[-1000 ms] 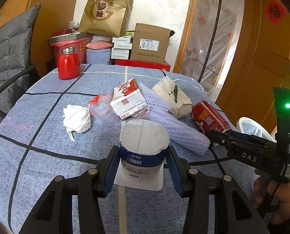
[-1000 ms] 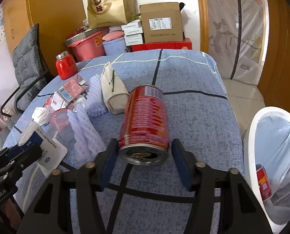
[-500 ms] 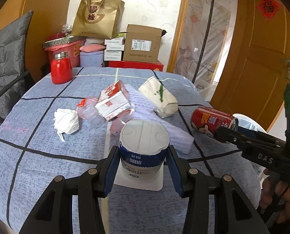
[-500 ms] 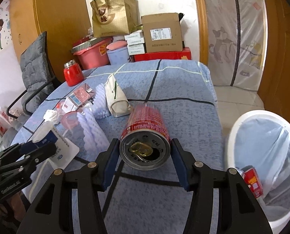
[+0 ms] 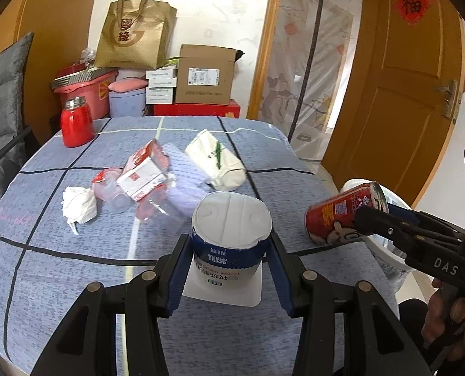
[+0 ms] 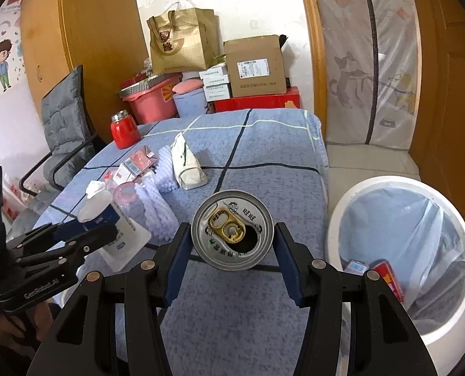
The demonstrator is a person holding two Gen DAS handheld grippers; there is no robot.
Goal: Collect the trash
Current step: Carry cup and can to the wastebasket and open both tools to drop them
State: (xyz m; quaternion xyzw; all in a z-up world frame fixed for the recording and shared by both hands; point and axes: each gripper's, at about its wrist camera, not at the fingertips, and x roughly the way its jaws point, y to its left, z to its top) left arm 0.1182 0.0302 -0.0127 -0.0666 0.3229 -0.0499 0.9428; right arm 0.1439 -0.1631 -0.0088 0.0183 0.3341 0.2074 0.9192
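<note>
My left gripper [image 5: 230,277] grasps a milk pouch [image 5: 229,235]; my right gripper [image 6: 232,260] grasps a red can [image 6: 232,230] beside the bin [image 6: 351,200].

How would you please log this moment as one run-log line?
left tongs: shut on milk pouch | right tongs: shut on red can | bin: right of table, lined, not yet reached

Glossy metal can [image 6: 232,229]; woven tablecloth [image 6: 263,163]

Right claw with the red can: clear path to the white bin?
Probably yes. The right claw grips the red drink can off the blue tablecloth, and the white lined bin stands open beside it, nothing between.
</note>
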